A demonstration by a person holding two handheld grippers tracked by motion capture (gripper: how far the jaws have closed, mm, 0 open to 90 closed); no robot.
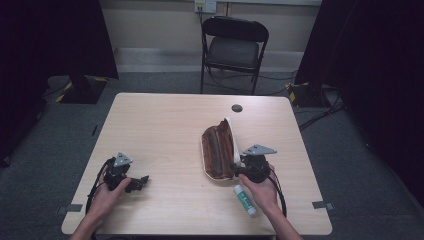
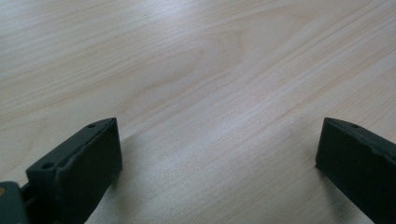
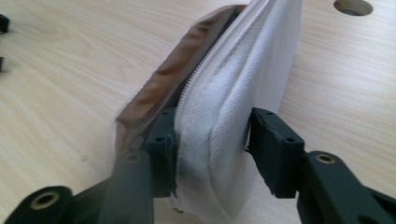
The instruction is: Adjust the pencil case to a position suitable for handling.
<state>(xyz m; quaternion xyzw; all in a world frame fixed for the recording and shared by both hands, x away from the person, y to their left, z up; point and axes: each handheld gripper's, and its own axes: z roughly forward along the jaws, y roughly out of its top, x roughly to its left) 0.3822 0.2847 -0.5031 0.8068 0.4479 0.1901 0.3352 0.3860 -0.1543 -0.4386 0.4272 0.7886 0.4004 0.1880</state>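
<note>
right gripper [image 3: 212, 140] clamps white wall of pouch [image 1: 218, 151] (unzipped, brown lining up) | left gripper [image 2: 219, 154] parted, holding nothing, on bare table [image 1: 165, 130] | pouch's long axis runs away from person; right hand nearer; glue stick [image 1: 245, 199] beside it

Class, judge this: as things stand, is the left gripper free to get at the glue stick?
Probably not directly: the left gripper is open and empty, but the right hand and pouch flank the glue stick.

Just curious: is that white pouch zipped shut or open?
Open. The pouch gapes, showing brown lining, while the right gripper pinches its white side.
</note>
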